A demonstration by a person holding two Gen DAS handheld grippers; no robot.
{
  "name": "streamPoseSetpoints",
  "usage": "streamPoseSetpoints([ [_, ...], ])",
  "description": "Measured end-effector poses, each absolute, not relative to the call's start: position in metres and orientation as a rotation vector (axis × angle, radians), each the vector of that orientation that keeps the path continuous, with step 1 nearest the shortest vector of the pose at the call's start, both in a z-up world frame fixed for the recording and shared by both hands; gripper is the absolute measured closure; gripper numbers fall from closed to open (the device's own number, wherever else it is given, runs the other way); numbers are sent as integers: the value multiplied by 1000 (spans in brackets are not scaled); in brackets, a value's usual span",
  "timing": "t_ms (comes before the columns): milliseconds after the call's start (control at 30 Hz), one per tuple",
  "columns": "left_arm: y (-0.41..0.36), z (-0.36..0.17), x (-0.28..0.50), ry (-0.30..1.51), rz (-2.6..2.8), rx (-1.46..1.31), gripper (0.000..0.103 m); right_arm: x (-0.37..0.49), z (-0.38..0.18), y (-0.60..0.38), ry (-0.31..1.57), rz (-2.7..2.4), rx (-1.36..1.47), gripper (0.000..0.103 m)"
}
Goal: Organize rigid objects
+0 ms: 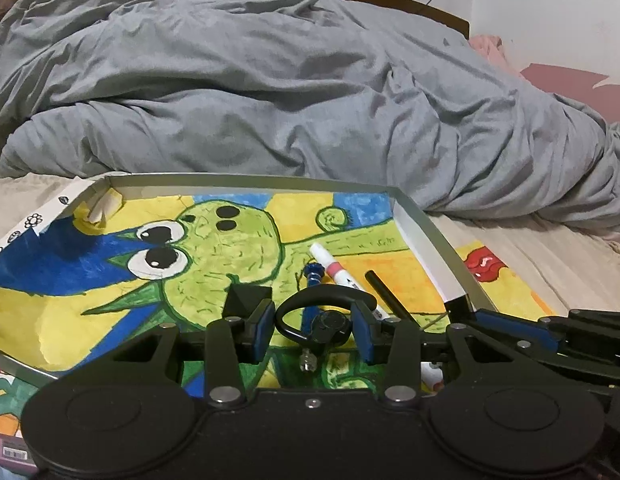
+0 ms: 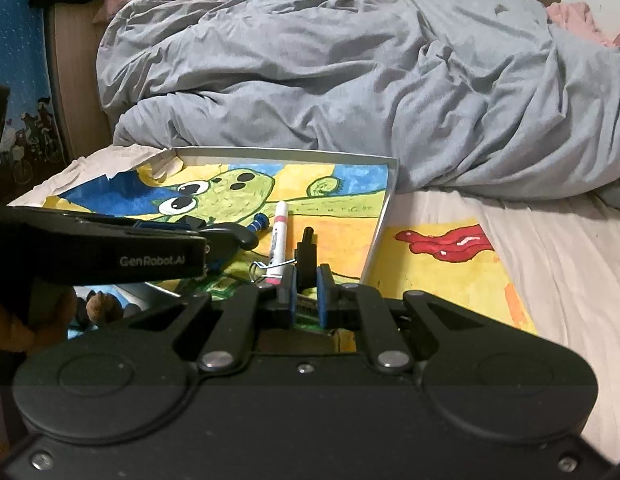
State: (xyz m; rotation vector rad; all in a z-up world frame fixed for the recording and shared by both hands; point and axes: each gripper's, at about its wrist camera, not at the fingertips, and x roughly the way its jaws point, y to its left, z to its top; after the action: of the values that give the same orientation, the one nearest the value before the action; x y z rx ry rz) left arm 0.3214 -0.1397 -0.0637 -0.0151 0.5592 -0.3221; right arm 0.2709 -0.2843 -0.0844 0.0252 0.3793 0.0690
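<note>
A shallow box lid [image 1: 417,208] [image 2: 383,208] lined with a green cartoon painting lies on the bed. In it lie a white-and-pink marker [image 1: 337,268] [image 2: 278,232], a blue bolt-like tool [image 1: 311,292] [image 2: 258,222] and a wire clip [image 2: 266,268]. My left gripper [image 1: 313,326] is open, its pads either side of a black D-ring handle piece [image 1: 325,312] that rests on the painting. My right gripper [image 2: 306,292] is shut on a black stick-like object [image 2: 307,256] [image 1: 385,292] that points forward over the painting.
A crumpled grey duvet [image 1: 270,92] [image 2: 349,80] fills the bed behind the lid. A second painting with a red shape [image 2: 449,240] [image 1: 485,264] lies under the lid to the right. The wooden bed frame [image 2: 70,120] stands at the left.
</note>
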Motion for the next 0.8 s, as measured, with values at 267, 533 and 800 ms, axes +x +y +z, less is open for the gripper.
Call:
streamPoseSetpoints([
  [267,-142,-68,322,592,-320,-14,59,265,-83,-288,402,73,22,98],
  [533,-133,-63,317,605,-296,-41,59,262,-77,-287,400,62,-3,95],
  [800,-115,-40,297,564,-253,-60,46,245,-60,-292,348,51,13,69],
])
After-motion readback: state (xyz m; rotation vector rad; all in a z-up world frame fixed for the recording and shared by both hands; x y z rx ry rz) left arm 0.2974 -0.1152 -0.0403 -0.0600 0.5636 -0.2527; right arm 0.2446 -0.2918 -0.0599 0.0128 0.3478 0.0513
